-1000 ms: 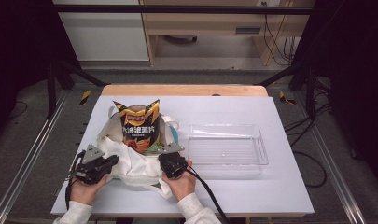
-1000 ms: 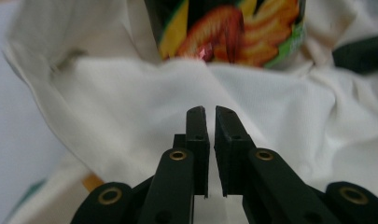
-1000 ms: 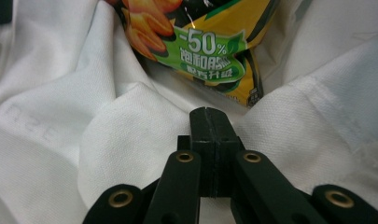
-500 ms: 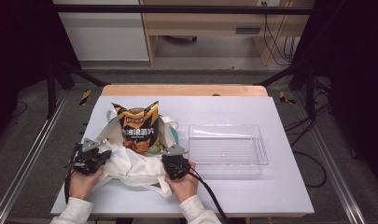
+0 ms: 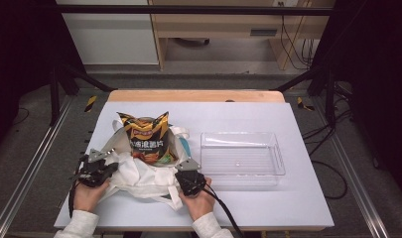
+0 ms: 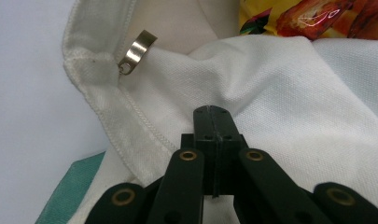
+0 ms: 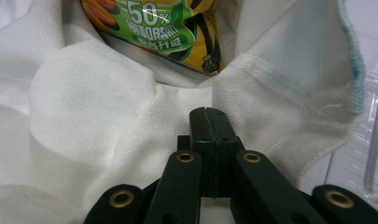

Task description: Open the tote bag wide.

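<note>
Both claws (image 5: pixel 105 157) (image 5: pixel 187 164) pinch the white bag's (image 5: pixel 139 176) near edges.

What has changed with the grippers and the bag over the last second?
The left gripper shifted left and toward the bag's near-left edge, and its jaws have just been closing; they now stand shut against the white cloth, though a pinch can't be confirmed. The right gripper, the chip packet and the clear tray stayed put.
</note>
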The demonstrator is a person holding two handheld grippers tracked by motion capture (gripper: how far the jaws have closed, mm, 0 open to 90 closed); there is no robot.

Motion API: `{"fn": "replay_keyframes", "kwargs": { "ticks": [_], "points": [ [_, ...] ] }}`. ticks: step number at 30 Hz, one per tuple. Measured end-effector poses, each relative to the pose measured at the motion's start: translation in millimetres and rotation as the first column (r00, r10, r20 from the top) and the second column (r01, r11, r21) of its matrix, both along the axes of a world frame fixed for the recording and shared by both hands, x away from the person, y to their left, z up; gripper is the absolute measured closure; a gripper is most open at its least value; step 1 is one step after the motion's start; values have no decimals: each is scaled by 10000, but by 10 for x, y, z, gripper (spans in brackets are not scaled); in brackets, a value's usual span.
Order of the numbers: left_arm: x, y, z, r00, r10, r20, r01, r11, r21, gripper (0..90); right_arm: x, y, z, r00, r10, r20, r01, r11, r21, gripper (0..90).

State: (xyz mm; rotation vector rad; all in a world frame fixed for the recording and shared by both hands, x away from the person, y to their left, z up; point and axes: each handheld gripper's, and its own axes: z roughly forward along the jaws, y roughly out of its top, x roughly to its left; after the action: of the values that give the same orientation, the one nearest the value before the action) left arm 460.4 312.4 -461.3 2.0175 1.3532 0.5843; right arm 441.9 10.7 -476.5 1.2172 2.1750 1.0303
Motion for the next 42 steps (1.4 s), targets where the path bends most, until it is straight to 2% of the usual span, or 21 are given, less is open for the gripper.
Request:
{"fn": "replay_keyframes", "kwargs": {
  "ticks": [3,5,10,13,16,18,22,25,28,35,42],
  "points": [
    [-2,1,-10,10000,-27,86,28,10000,-19,899,7,9,-25,10000,39,-28,-39,9999,-95,900],
    [-2,2,-18,10000,-53,78,53,10000,-10,899,-9,33,-42,9999,59,119,-55,9992,-386,900],
    [-16,-7,-11,9998,-12,193,11,10000,35,897,-8,12,-53,9995,193,259,-186,9995,-260,900],
    [-23,13,16,9995,-3,316,7,9999,-122,891,-16,1,-38,9990,299,319,-291,9993,-252,900],
    [-46,49,75,9978,142,655,-108,9986,-521,838,-26,-17,-11,9981,483,393,-477,9987,-171,873],
    [-73,81,135,9949,345,946,-269,9964,-799,798,-43,-26,18,9979,524,380,-527,9986,68,850],
    [-150,168,275,9865,462,1571,-266,9918,-1249,741,-83,-40,100,9947,816,631,-842,9957,395,811],
    [-199,221,352,9811,486,1872,-191,9875,-1565,707,-101,-44,189,9920,1044,707,-1088,9921,622,778],
    [-231,238,415,9766,407,2111,11,9809,-1943,673,-125,-56,282,9868,1222,1067,-1323,9868,939,748],
    [-271,130,572,9659,-38,2588,572,9783,-1991,598,-153,-119,508,9740,1451,1742,-1731,9722,1578,644],
    [-292,-8,697,9524,-495,3008,1170,9705,-2107,524,-116,-212,715,9710,1334,1985,-1736,9641,2009,556]
  ]
}}
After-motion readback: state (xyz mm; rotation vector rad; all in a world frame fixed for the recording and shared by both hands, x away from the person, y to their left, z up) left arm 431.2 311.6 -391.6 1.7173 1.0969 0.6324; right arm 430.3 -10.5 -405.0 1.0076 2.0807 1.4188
